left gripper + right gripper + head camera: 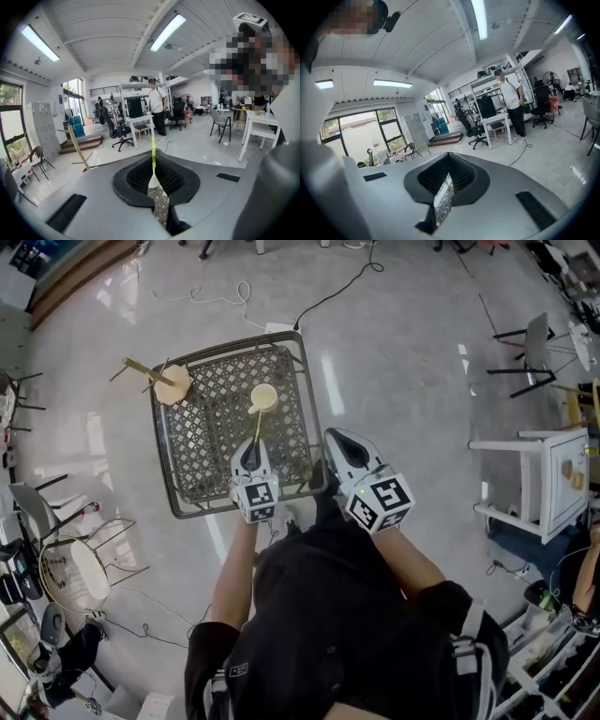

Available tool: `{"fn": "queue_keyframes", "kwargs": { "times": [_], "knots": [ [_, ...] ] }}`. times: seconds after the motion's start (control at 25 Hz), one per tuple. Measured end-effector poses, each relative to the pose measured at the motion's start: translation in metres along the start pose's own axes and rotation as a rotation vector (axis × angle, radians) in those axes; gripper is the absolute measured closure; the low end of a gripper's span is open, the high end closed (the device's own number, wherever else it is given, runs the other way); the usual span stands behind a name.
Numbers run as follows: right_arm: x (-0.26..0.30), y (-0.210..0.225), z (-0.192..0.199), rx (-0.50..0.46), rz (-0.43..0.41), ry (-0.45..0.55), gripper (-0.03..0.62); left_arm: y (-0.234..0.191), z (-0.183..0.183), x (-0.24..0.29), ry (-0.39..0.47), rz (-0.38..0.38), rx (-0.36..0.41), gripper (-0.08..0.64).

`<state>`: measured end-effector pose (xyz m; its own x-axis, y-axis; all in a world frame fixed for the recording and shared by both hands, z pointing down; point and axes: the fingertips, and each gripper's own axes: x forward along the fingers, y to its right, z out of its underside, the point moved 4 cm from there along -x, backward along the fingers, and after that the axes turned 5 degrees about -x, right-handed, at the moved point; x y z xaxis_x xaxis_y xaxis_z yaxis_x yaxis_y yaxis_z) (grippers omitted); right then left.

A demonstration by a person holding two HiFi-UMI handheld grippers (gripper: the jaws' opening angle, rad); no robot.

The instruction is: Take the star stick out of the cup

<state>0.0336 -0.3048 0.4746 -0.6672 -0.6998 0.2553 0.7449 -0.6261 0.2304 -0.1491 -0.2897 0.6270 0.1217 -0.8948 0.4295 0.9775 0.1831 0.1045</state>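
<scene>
A thin yellow-green star stick (258, 426) runs from a pale cup (263, 397) on the wire-mesh table (202, 446) back to my left gripper (253, 450). In the left gripper view the jaws (153, 183) are shut on the stick (153, 151), which rises straight out from between them. The cup is hidden there, and I can make out no star shape. My right gripper (337, 440) hangs just off the table's front right corner. Its jaws (446, 182) are shut with nothing between them.
A tan cup with wooden sticks (172, 382) stands at the table's back left corner; the sticks (77, 145) show at left. A white side table (553, 474) is to the right, a wire chair (75, 573) to the left. Cables cross the floor. A person (154, 105) stands far off.
</scene>
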Motion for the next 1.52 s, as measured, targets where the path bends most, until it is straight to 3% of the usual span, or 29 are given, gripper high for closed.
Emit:
{"fn": "queue_keyframes", "kwargs": {
  "times": [0.28, 0.6, 0.76, 1.0, 1.52],
  "knots": [
    [-0.048, -0.064, 0.013, -0.020, 0.053, 0.052, 0.583, -0.017, -0.008, -0.105, 0.031, 0.006, -0.115, 0.534],
    [-0.100, -0.119, 0.032, -0.031, 0.110, 0.073, 0.583, -0.023, -0.035, -0.218, 0.111, 0.062, -0.166, 0.534],
    [-0.119, -0.130, 0.037, -0.042, 0.116, 0.077, 0.583, -0.014, -0.054, -0.257, 0.179, 0.049, -0.196, 0.534],
    [-0.143, -0.133, 0.044, -0.038, 0.117, 0.080, 0.583, 0.011, -0.068, -0.292, 0.203, 0.032, -0.229, 0.534],
    [-0.180, -0.128, 0.051, -0.068, 0.085, 0.088, 0.583, 0.050, -0.087, -0.314, 0.229, 0.000, -0.202, 0.534]
  ]
}}
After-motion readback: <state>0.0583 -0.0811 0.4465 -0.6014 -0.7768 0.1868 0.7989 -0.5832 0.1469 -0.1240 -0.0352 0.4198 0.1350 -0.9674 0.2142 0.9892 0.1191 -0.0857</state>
